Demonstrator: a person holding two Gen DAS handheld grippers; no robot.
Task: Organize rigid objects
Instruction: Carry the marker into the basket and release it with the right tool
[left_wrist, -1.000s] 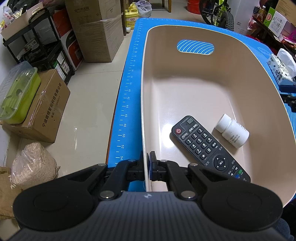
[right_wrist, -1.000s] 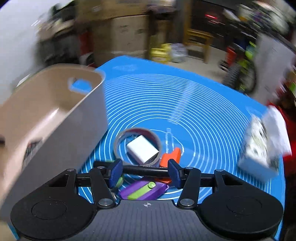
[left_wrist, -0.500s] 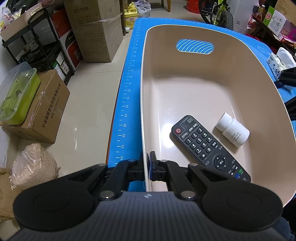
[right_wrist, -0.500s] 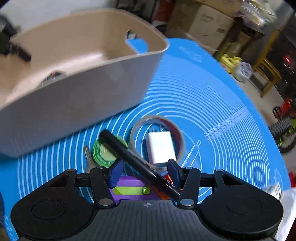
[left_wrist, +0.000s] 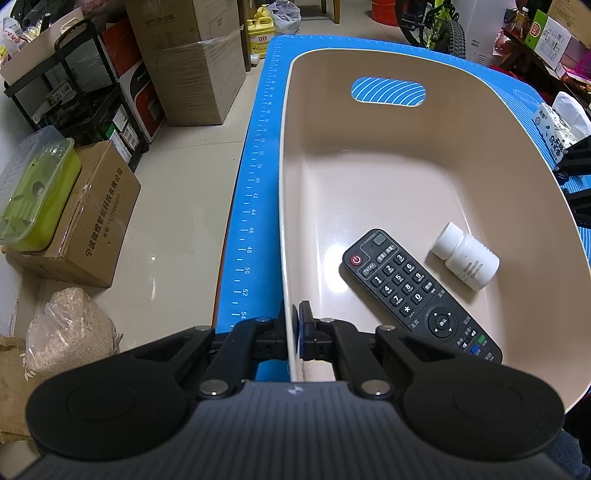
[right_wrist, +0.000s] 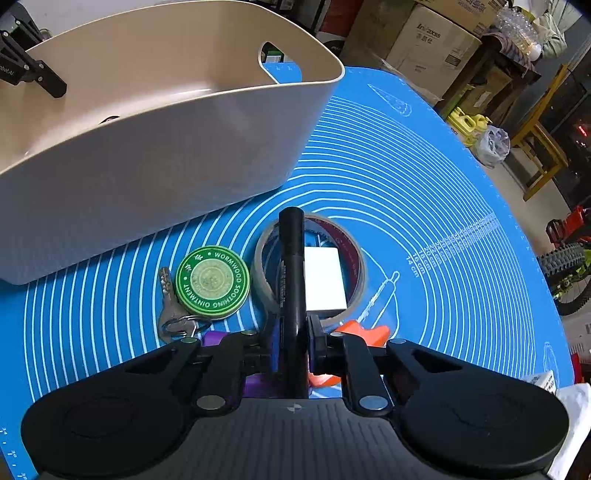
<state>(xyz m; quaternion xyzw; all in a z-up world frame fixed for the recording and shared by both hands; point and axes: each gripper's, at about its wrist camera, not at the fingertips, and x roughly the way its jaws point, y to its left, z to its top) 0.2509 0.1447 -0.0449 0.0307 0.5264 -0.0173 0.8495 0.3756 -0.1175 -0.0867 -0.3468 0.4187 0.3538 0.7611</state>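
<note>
A beige plastic bin (left_wrist: 369, 177) stands on the blue mat. Inside lie a black remote (left_wrist: 417, 291) and a white pill bottle (left_wrist: 465, 260). My left gripper (left_wrist: 293, 332) is shut on the bin's near left wall. In the right wrist view my right gripper (right_wrist: 291, 345) is shut on a black marker (right_wrist: 291, 258) that points forward, above the mat beside the bin (right_wrist: 147, 147). Under it lie a green ointment tin (right_wrist: 211, 282), keys (right_wrist: 170, 306), a tape roll (right_wrist: 351, 258) around a white block (right_wrist: 323, 278), an orange piece (right_wrist: 364, 330) and a purple item (right_wrist: 214, 336).
The blue mat (right_wrist: 424, 192) extends right of the bin. A tissue pack (left_wrist: 554, 129) sits at the mat's right edge. Cardboard boxes (left_wrist: 192, 62), a shelf and a green lidded container (left_wrist: 33, 188) stand on the floor to the left. A bicycle wheel (right_wrist: 565, 273) is at right.
My right gripper has shut on the black marker, which turned from lying across the fingers to pointing forward between them. The left gripper stays clamped on the bin wall.
</note>
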